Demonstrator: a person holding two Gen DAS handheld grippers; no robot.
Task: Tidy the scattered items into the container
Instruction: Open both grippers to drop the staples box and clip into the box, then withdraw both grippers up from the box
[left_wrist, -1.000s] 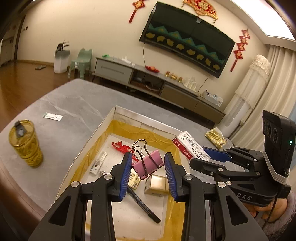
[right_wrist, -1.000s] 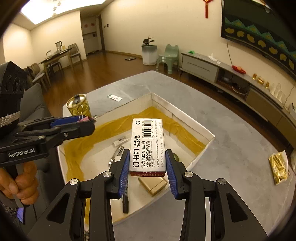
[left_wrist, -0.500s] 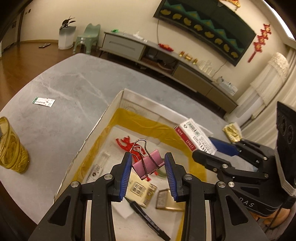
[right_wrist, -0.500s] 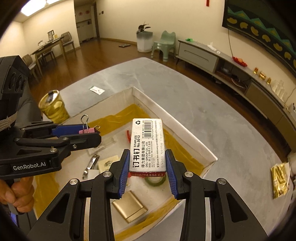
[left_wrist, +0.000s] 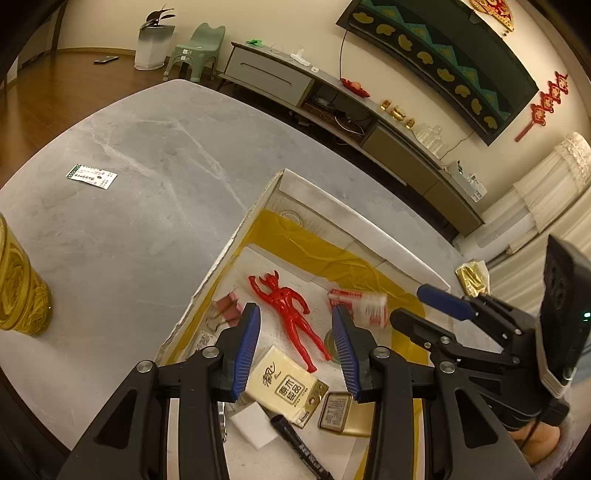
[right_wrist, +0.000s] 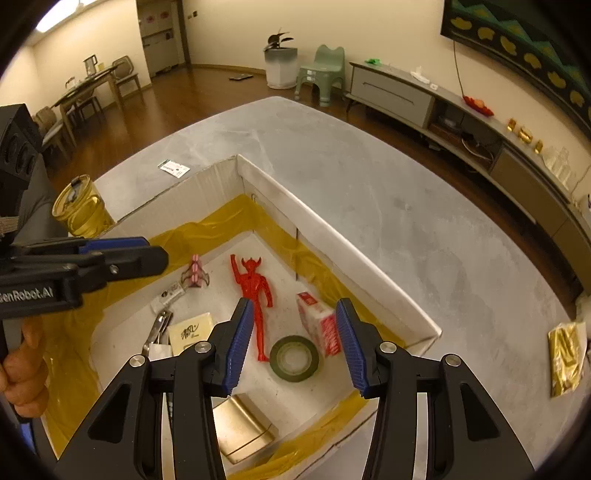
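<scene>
The white cardboard box (right_wrist: 332, 236) lined with yellow film sits on the grey table. Inside it lie a red figurine (left_wrist: 288, 314) (right_wrist: 253, 288), the staples box (left_wrist: 358, 306) (right_wrist: 319, 323), the pink binder clip (left_wrist: 225, 308) (right_wrist: 195, 275), a tape roll (right_wrist: 294, 358), a tissue pack (left_wrist: 282, 384), a gold case (right_wrist: 240, 428), a marker (left_wrist: 299, 446) and nail clippers (right_wrist: 157, 330). My left gripper (left_wrist: 295, 347) hovers open over the box with nothing in it. My right gripper (right_wrist: 293, 343) is also open above the box, beside the staples box.
A yellow glass cup (left_wrist: 18, 291) (right_wrist: 79, 206) stands on the table left of the box. A small printed packet (left_wrist: 91, 176) (right_wrist: 173, 168) lies farther out. A gold foil packet (right_wrist: 565, 358) (left_wrist: 472, 277) lies right of the box. A hand (right_wrist: 22, 369) holds the left gripper.
Both grippers have opened. The binder clip dropped from the left one into the box's left side, and the staples box fell from the right one onto the box floor.
</scene>
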